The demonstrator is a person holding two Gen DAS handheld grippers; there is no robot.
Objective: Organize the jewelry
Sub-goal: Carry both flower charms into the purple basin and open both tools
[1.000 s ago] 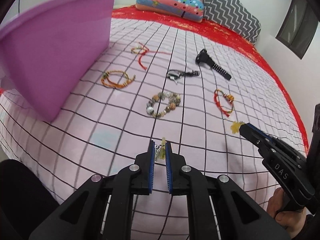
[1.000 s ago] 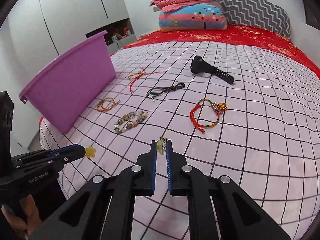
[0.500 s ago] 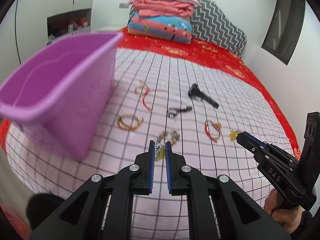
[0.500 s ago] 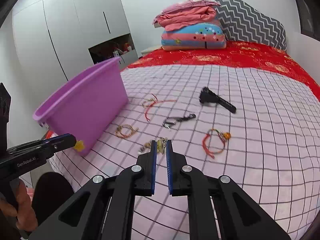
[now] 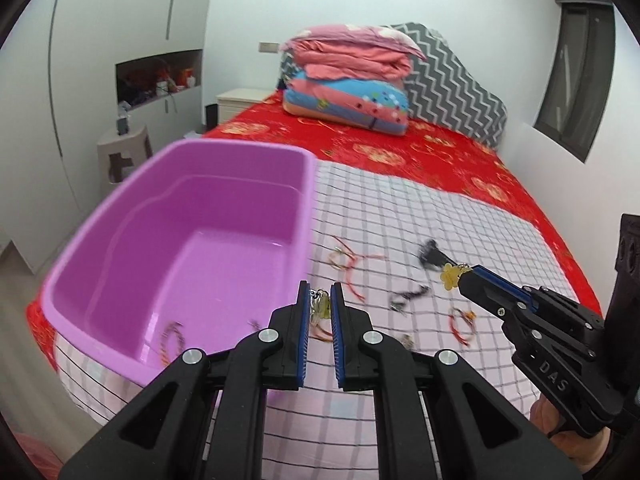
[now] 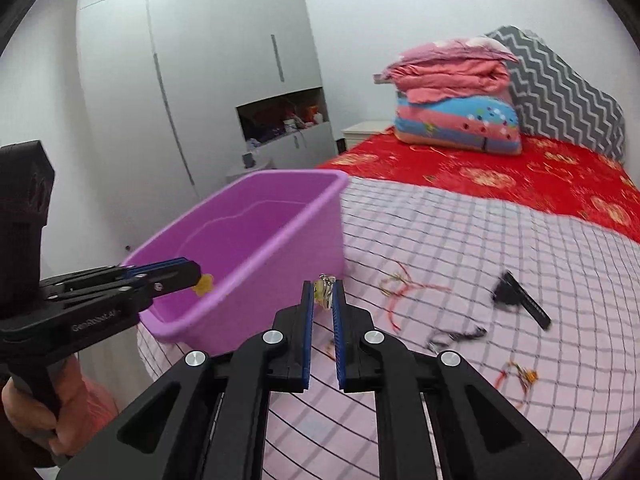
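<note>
My left gripper (image 5: 320,306) is shut on a small yellow flower earring (image 5: 322,308) and hangs over the near right corner of the purple tub (image 5: 240,146). My right gripper (image 6: 323,292) is shut on a matching yellow earring (image 6: 324,290) with a silver hook, above the bed beside the tub (image 6: 280,176). Each gripper shows in the other's view: the right gripper (image 5: 454,274) at the right, the left gripper (image 6: 202,282) over the tub's near edge. On the checked sheet lie a red string bracelet (image 5: 352,258), a black watch (image 5: 432,254), a black cord (image 5: 410,296) and a red charm bracelet (image 5: 462,320).
An orange braided bracelet (image 5: 172,336) shows blurred through the tub's near wall. Folded quilts (image 5: 352,80) and a zigzag pillow (image 5: 452,92) sit at the far end of the red bedspread (image 5: 400,152). White wardrobes (image 6: 200,80) stand left of the bed. A hand (image 6: 36,412) grips the left tool.
Both grippers have risen well above the bed and swung toward the tub, each still shut on its yellow earring. The tub's inside has come into view, and the jewellery looks smaller and farther.
</note>
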